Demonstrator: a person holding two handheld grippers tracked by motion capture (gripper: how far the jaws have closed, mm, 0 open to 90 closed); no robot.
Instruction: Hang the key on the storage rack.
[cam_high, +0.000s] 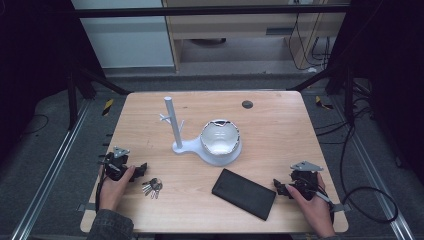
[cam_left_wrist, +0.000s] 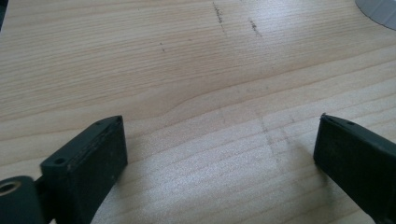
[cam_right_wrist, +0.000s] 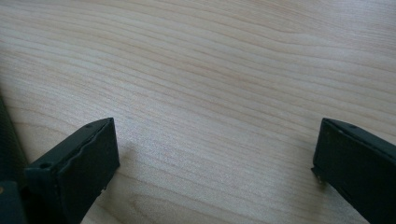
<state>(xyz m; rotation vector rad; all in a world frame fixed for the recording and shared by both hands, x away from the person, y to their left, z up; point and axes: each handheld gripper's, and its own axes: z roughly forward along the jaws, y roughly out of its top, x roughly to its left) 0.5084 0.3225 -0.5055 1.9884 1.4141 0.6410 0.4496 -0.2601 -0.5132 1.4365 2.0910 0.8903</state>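
No readable writing, keys (cam_high: 152, 187) beside left tool (cam_high: 141, 171), black wallet (cam_high: 244, 193)

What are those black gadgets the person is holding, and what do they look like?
Each hand holds a black two-jaw gripper: left gripper, right gripper. Each has blocky black jaws, a grey three-cornered plate on top and a trailing black cable. A dark denim-like sleeve covers the left forearm.

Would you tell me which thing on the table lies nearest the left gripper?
The bunch of keys, just beside the left gripper; the black wallet and the white stand lie farther right.
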